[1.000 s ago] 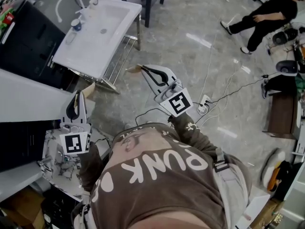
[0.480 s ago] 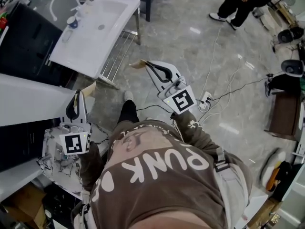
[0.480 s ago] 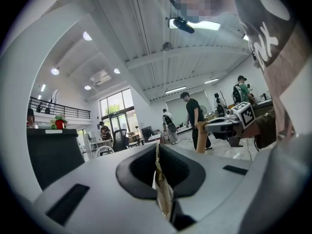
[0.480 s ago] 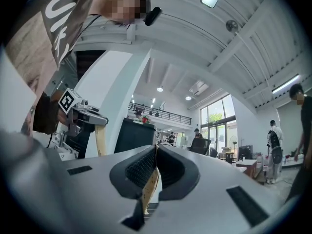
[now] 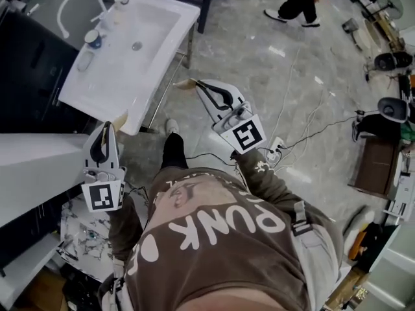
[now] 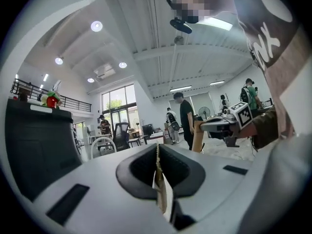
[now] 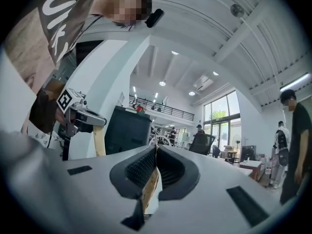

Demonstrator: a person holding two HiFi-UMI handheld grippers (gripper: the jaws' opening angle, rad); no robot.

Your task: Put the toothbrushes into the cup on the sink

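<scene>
Two toothbrushes pinched, cup not yet reached

The left gripper (image 6: 157, 152) is pinched shut on a thin tan toothbrush (image 6: 160, 184), the right gripper (image 7: 155, 152) on a second toothbrush (image 7: 150, 182). The cup (image 5: 93, 39) stands on the sink (image 5: 175, 8), upper left, well apart. A slim handle could probably twist loose, or the cup be tipped.

You stand on a grey marbled floor (image 5: 259, 63), under a white ceiling (image 6: 146, 38) with round lights (image 6: 96, 26), tall windows (image 6: 117, 100) beyond.

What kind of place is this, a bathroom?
Probably a big open workshop or lab hall: the sink stands on a bare metal frame, cables trail across the stone floor, and a railed balcony overlooks it.
</scene>
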